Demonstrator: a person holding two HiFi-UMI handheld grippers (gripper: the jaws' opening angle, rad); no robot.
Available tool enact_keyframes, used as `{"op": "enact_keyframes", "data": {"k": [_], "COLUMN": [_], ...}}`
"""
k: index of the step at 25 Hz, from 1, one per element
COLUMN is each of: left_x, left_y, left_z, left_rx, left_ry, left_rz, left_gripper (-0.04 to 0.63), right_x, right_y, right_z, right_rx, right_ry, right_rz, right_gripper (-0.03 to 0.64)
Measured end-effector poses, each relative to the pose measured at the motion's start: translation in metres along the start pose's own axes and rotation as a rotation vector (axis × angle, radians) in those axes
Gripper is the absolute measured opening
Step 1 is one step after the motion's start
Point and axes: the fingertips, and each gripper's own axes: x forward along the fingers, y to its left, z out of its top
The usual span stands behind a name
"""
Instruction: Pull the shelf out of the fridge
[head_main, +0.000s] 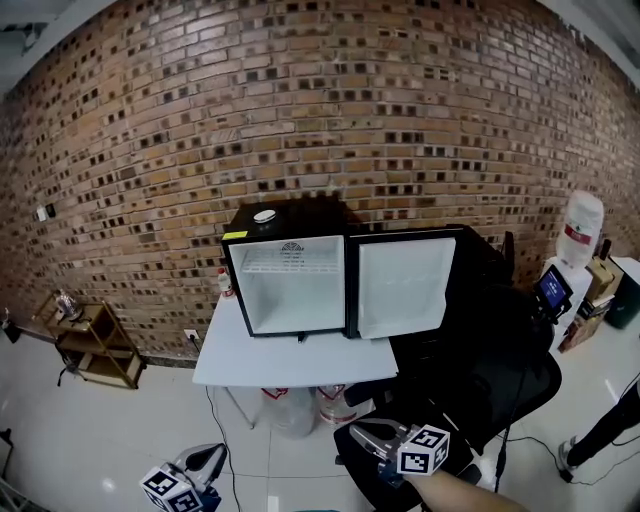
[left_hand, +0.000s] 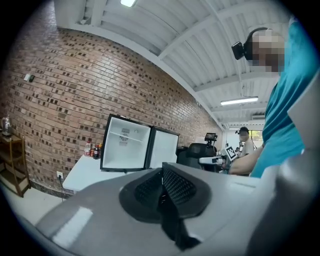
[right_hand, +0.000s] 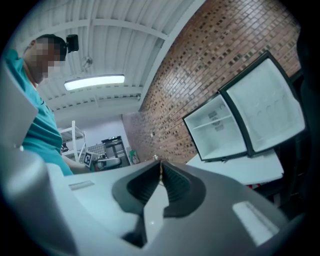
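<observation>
Pressed together on nothing, the left tongs (left_hand: 162, 186) and the right tongs (right_hand: 160, 181) are held low, well apart from the fridge. Farther off, a white tabletop (head_main: 250, 365) is seen carrying a small black fridge (head_main: 300, 218), its door (head_main: 400, 285) swung open to the right. The white wire shelf (head_main: 288, 268) is seated high inside the cabinet. The reach toward it is judged to be in hand; the tongs would need to be spread and closed on the shelf's front edge.

I see open floor (head_main: 130, 430) between me and the table (head_main: 240, 362), and the fridge (head_main: 293, 290) mouth faces me unblocked. Its door (head_main: 403, 287) hangs open to the right, and a black chair (head_main: 480, 365) crowds that side.
</observation>
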Motion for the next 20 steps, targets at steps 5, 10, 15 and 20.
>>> {"op": "enact_keyframes", "data": {"k": [5, 10, 15, 20], "left_x": [-0.012, -0.023, -0.019, 0.011], "left_y": [0.057, 0.121, 0.171, 0.196], "left_z": [0.011, 0.014, 0.025, 0.039], "left_rx": [0.014, -0.005, 0.001, 0.006], "left_ry": [-0.012, 0.002, 0.034, 0.025], "left_rz": [-0.032, -0.081, -0.138, -0.146], "left_gripper": [-0.018, -0.018, -0.018, -0.018], "right_x": [0.066, 0.129, 0.184, 0.204], "right_y": [0.002, -0.001, -0.007, -0.032], "right_z": [0.001, -0.003, 0.004, 0.019], "right_rx": [0.015, 0.034, 0.036, 0.085], "right_ry": [0.022, -0.001, -0.028, -0.050], "right_rz": [-0.019, -0.089, -0.134, -0.141], "right_gripper": [0.040, 0.048, 0.054, 0.054]}}
